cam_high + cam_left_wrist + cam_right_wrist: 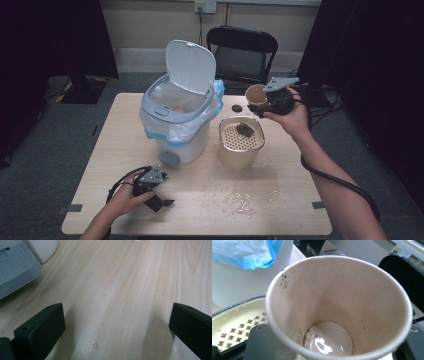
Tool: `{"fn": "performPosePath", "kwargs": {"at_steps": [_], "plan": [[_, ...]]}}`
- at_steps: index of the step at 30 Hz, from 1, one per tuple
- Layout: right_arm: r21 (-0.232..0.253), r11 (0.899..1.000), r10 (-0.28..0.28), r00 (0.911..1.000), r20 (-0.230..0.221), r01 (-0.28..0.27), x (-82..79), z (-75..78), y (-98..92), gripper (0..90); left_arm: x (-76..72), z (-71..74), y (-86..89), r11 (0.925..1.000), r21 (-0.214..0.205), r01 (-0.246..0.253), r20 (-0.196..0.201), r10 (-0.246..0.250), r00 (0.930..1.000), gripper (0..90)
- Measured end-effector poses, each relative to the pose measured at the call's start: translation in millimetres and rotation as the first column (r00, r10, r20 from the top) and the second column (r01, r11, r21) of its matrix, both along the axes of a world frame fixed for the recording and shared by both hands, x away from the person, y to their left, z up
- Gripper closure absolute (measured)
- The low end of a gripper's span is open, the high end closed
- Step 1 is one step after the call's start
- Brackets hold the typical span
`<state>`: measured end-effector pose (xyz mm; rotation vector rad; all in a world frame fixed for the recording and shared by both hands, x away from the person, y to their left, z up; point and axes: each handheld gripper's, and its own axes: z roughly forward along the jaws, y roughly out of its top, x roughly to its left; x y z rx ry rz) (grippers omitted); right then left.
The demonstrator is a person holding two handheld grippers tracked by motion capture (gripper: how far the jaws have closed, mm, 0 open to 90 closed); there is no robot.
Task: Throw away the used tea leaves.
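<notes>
- In the right gripper view the paper cup (337,307) hides most of the right gripper's (327,350) jaws; just one dark pad at lower left and a dark edge at lower right show, pressed on the cup's outer wall. The cup's foot is cut off by the bottom edge.
- In the high view the right gripper (265,104) and the hand cover the cup's (256,94) lower body, so only its rim and part of its wall are seen.
- The cup's long axis runs from the jaws away toward its mouth; the mouth tips toward the camera, and a little pale liquid and dark specks sit at the bottom.
- The cup sits between the right jaws, gripped at the sides, held in the air just above the strainer bowl (241,141), whose perforated insert holds a dark clump.
- The left gripper (161,200) rests on the desk (210,200), jaws wide apart, with bare wood between them; the pedal bin's (180,115) grey foot pedal (15,267) lies ahead and to their left.
</notes>
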<state>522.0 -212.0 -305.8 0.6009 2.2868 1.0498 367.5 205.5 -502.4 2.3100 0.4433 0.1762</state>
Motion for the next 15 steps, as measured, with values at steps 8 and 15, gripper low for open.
{"fn": "performPosePath", "kwargs": {"at_steps": [8, 15], "plan": [[0.010, 1.000, 0.007, 0.9996, -0.027, -0.007, -0.8, 5.2, 3.7, 31.9, 0.0, 0.0, 0.0, 1.0000, 0.000, 0.000, 0.000, 0.000, 1.0000, 0.0], [0.022, 1.000, 0.016, 0.9993, -0.033, -0.015, 0.3, 11.5, 9.2, 31.8, 0.0, 0.0, 0.0, 1.0000, 0.000, 0.000, 0.000, 0.000, 1.0000, 0.0]]}}
